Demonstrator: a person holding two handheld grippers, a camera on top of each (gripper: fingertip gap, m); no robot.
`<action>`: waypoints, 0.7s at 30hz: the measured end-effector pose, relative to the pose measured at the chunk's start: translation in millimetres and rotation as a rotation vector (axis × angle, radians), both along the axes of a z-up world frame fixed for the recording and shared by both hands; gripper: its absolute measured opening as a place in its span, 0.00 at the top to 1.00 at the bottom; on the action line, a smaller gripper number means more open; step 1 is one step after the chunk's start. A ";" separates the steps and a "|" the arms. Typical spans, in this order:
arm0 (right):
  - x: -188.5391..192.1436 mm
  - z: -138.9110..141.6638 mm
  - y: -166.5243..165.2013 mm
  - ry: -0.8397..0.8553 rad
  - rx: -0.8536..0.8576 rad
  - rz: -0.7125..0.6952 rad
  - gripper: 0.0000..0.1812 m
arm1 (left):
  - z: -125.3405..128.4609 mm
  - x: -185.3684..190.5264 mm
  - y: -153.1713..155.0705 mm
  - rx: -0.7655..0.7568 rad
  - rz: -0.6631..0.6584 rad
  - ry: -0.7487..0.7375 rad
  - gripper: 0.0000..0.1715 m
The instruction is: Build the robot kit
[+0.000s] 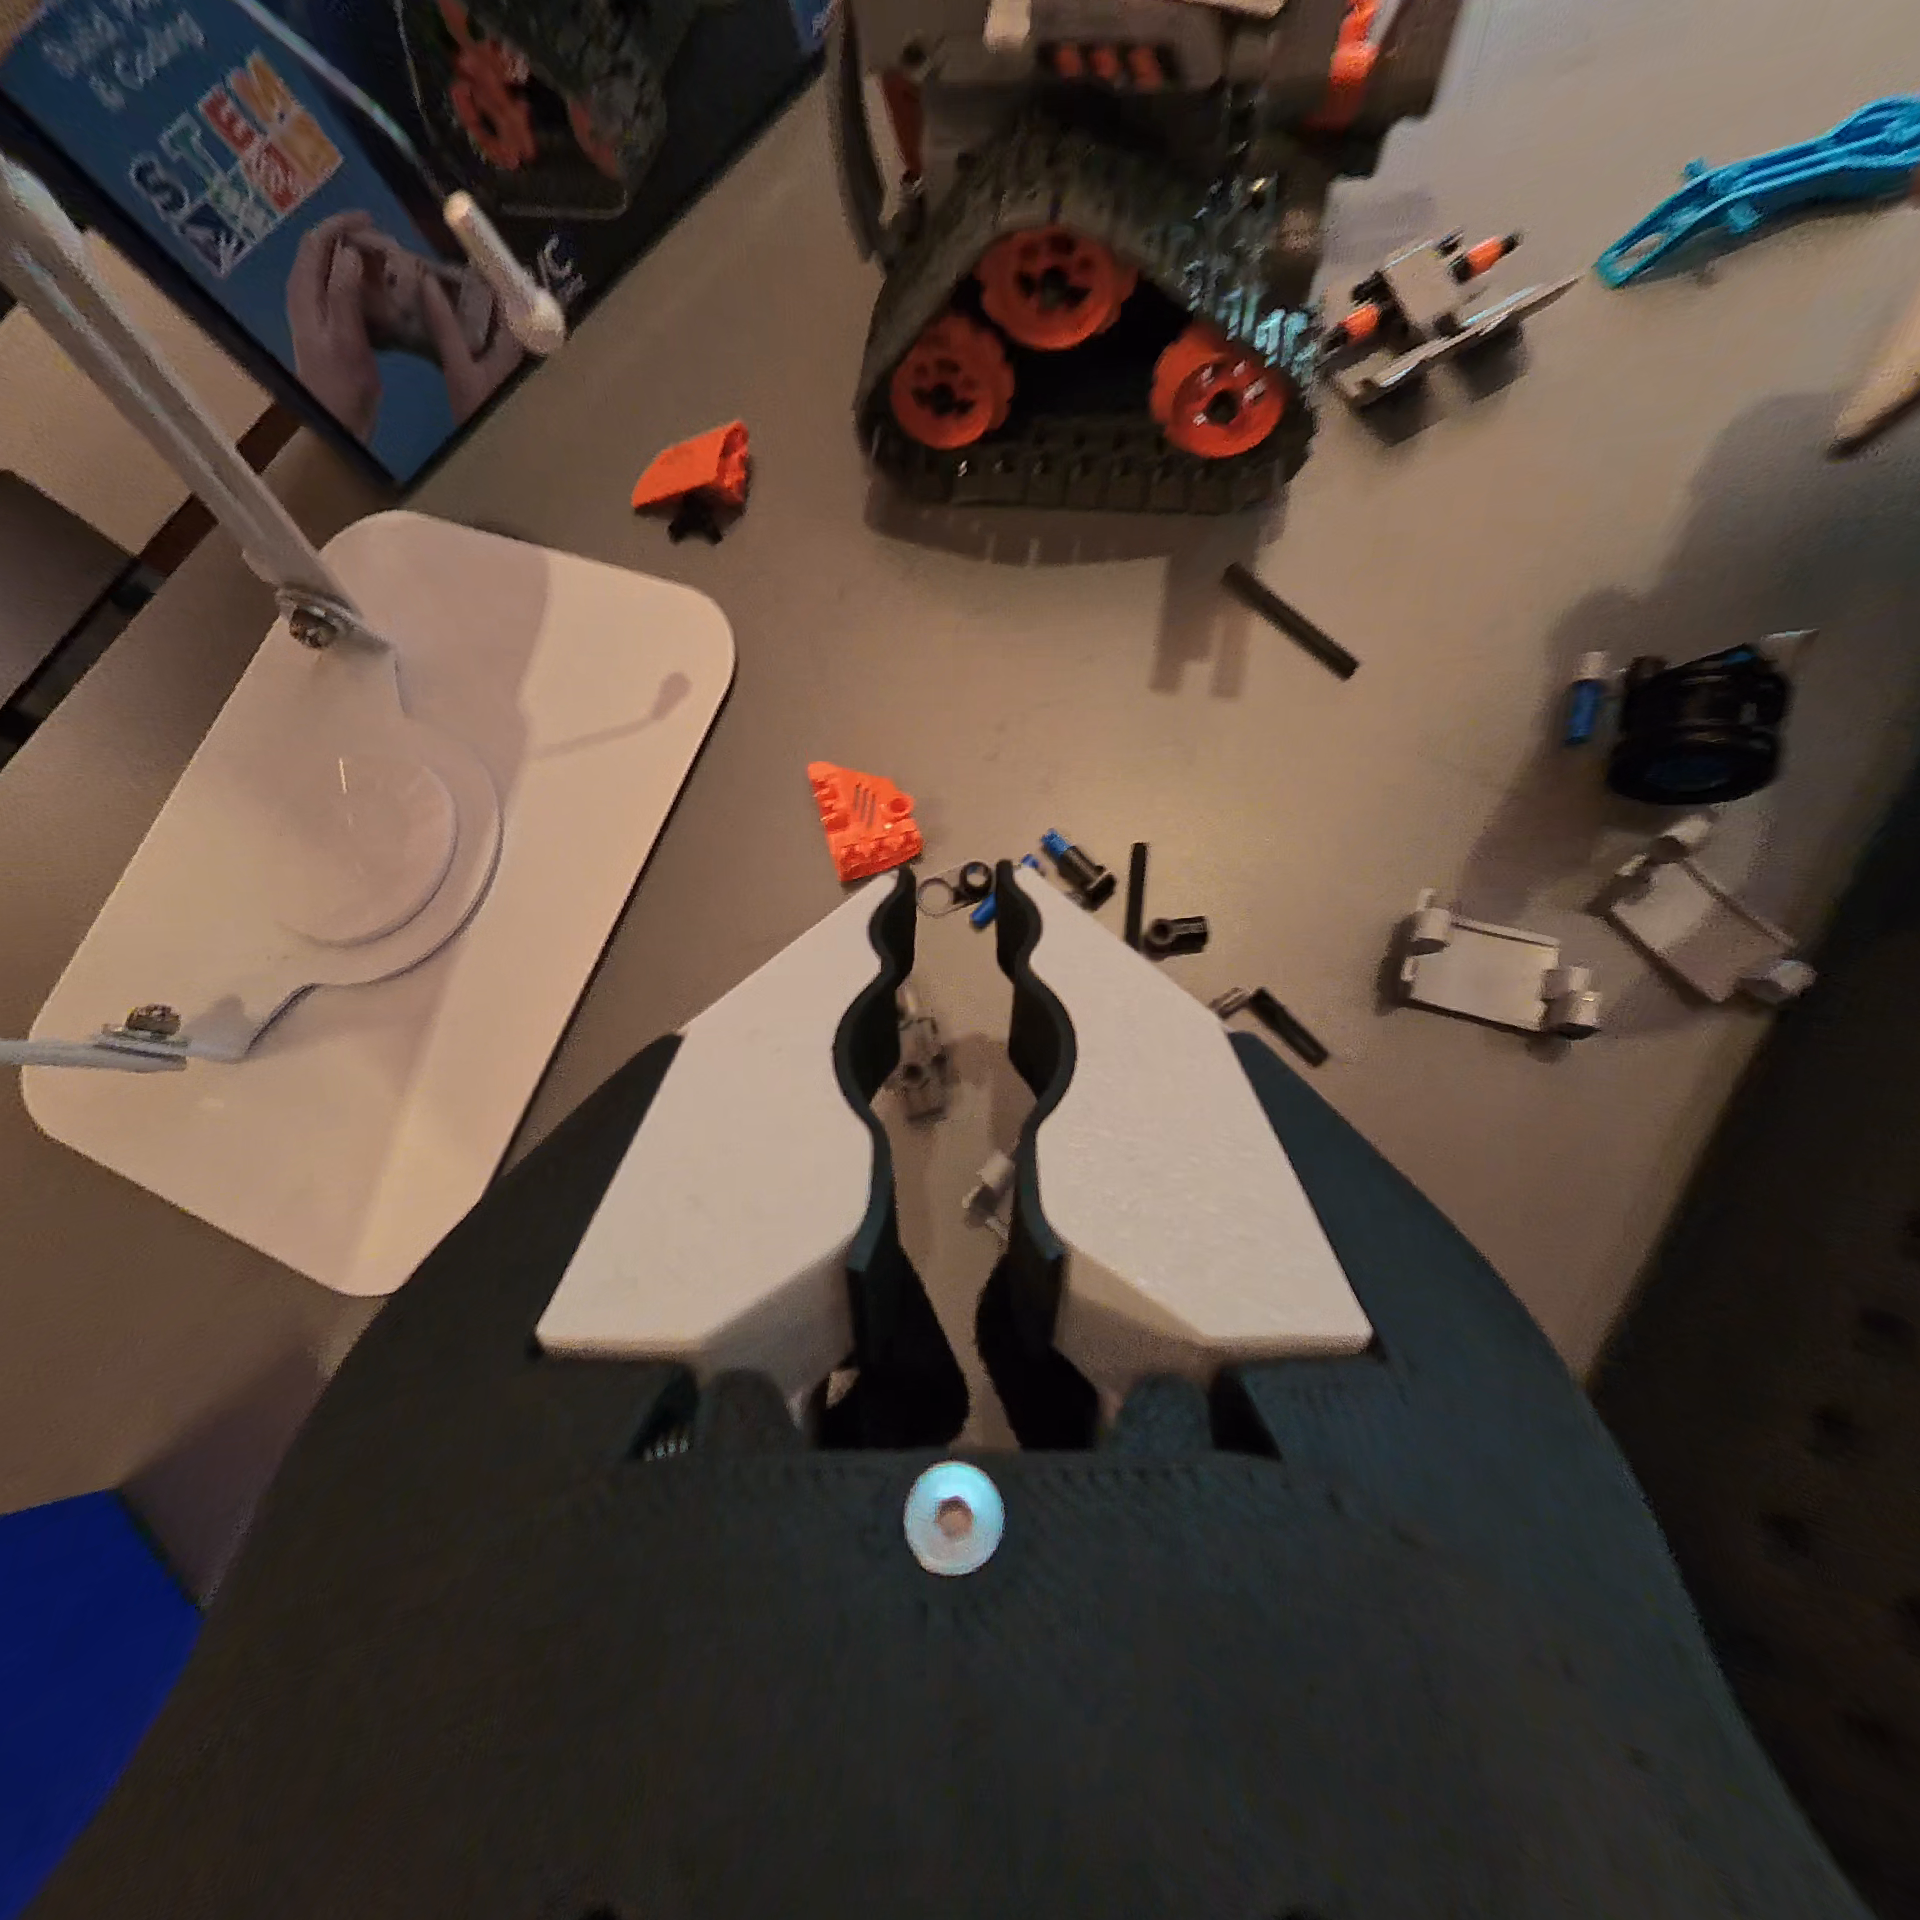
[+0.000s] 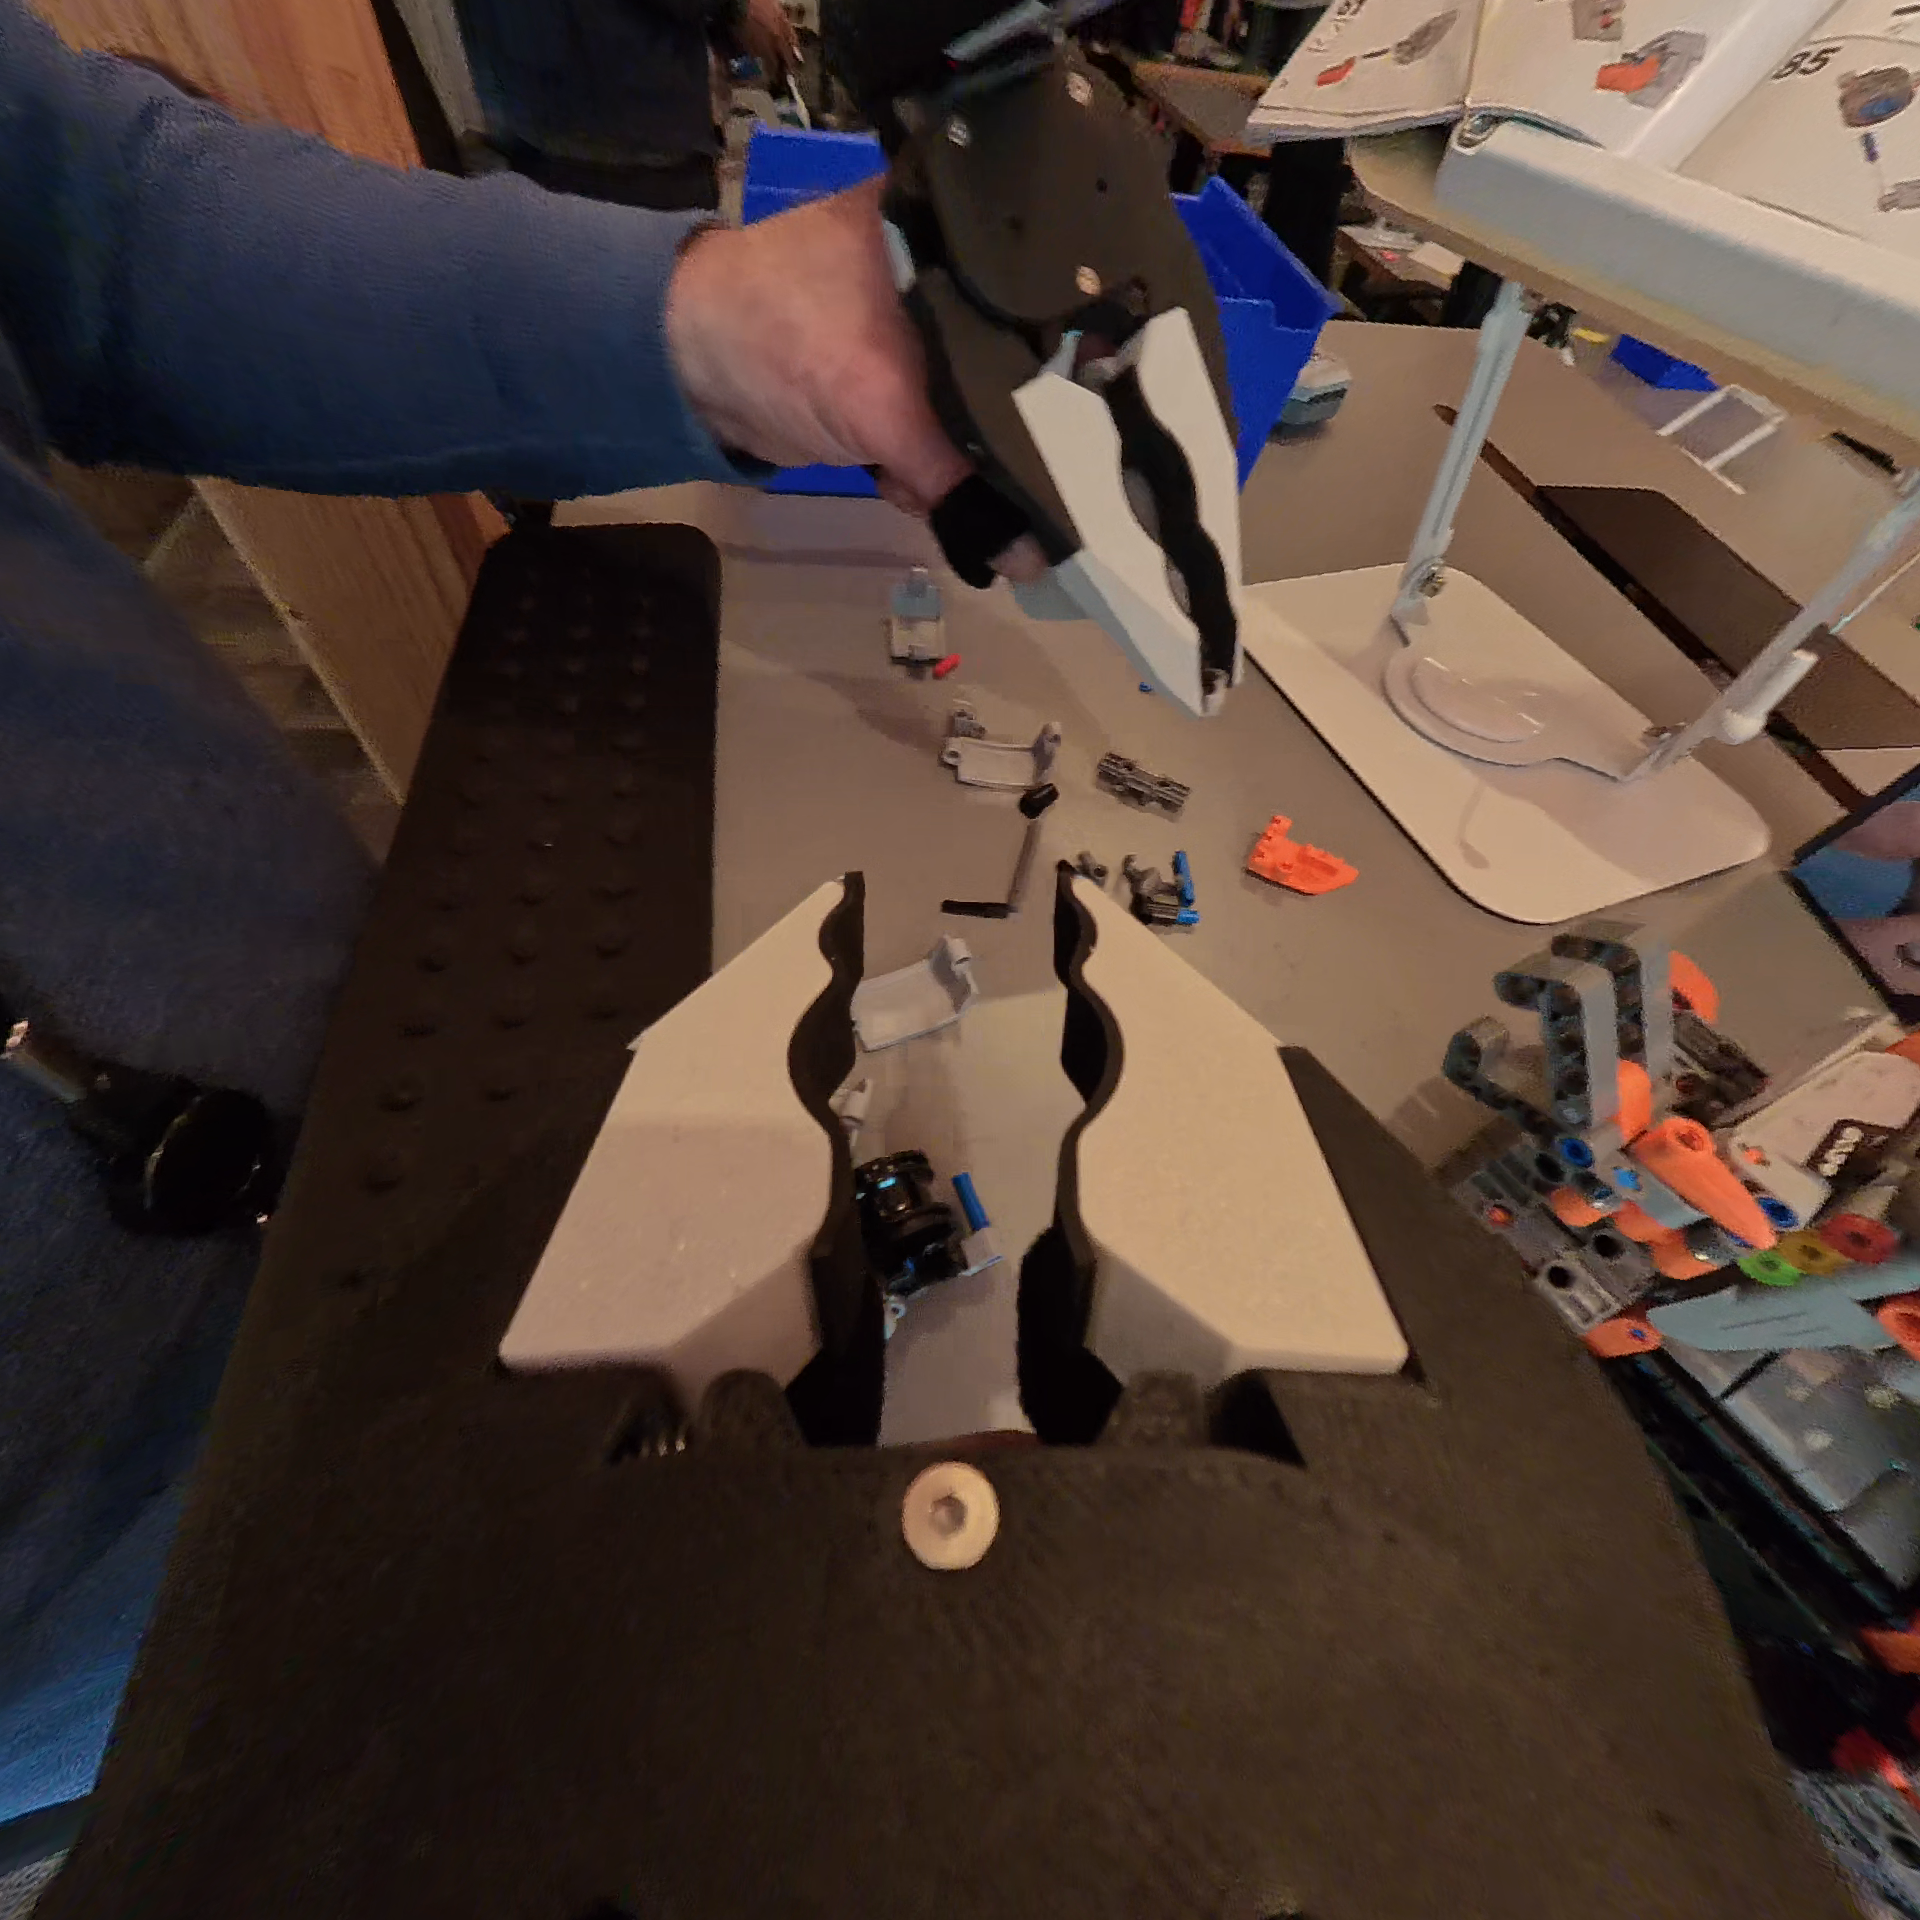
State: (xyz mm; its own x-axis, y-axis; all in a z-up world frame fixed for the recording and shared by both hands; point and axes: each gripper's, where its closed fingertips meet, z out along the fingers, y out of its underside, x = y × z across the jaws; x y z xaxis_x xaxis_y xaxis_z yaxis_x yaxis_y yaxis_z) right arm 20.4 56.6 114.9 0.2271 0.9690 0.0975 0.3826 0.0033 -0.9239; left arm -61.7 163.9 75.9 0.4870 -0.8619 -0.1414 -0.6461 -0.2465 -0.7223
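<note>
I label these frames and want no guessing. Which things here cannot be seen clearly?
- Tracked vehicle: left wrist view, top cut off by the edge, blurred.
- Black wheel part: right wrist view, partly hidden behind the right gripper finger.
- Small pins at the left gripper tips: too small to identify.

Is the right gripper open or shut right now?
Open. The right gripper shows a clear gap between its fingertips, with nothing clamped; a grey panel piece and table show through it.
</note>
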 end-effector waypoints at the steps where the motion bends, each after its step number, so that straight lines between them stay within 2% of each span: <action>1: -1.4 0.4 3.9 -0.013 0.016 -0.019 0.81 | 3.8 2.6 -5.6 0.004 -0.008 -0.015 0.93; 6: -12.7 3.4 19.3 -0.077 0.116 -0.087 0.81 | 22.1 15.9 -28.9 -0.001 -0.047 -0.107 0.93; 9: -21.7 3.6 24.2 -0.119 0.172 -0.106 0.81 | 36.3 26.8 -41.8 -0.032 -0.076 -0.210 0.93; 16: -36.8 10.7 36.1 -0.147 0.285 -0.172 0.81 | 60.3 39.7 -56.9 -0.116 -0.109 -0.424 0.93; 21: -39.9 14.6 41.2 -0.137 0.326 -0.213 0.82 | 69.4 44.4 -62.6 -0.160 -0.122 -0.523 0.93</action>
